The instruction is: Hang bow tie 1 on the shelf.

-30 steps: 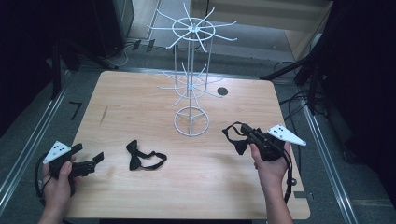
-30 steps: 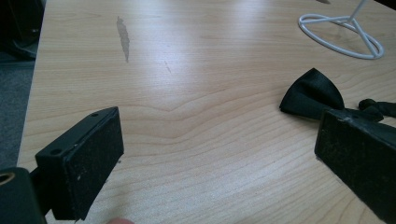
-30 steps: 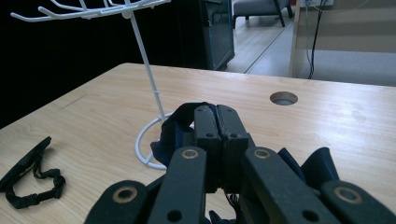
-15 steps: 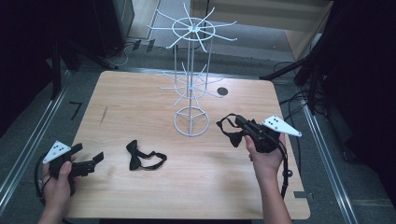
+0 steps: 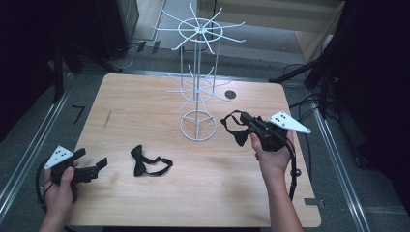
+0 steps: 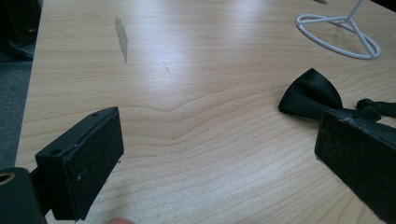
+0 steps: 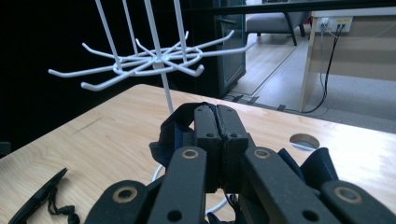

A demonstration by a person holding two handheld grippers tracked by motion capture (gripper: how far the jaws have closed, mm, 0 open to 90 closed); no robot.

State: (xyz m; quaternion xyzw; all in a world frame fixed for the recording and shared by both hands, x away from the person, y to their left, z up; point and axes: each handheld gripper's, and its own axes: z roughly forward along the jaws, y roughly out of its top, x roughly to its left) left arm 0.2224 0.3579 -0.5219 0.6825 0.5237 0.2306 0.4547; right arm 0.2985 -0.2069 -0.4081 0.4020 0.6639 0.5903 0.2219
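Wooden tabletop [image 5: 145, 121] carried everything. At its seven o'clock corner the left gripper [image 5: 99, 165] lay low in a hand, jaws spread wide with nothing between them. Just toward three o'clock of it a black bow tie [image 5: 147, 165] lay flat, well apart from the white wire rack [image 5: 197, 126] standing at centre. At three o'clock of the rack's base ring, the right gripper [image 5: 238, 126] hung clear of the wood, jaws clamped tight on a second bow tie [image 5: 238, 135], its strap looping around them.
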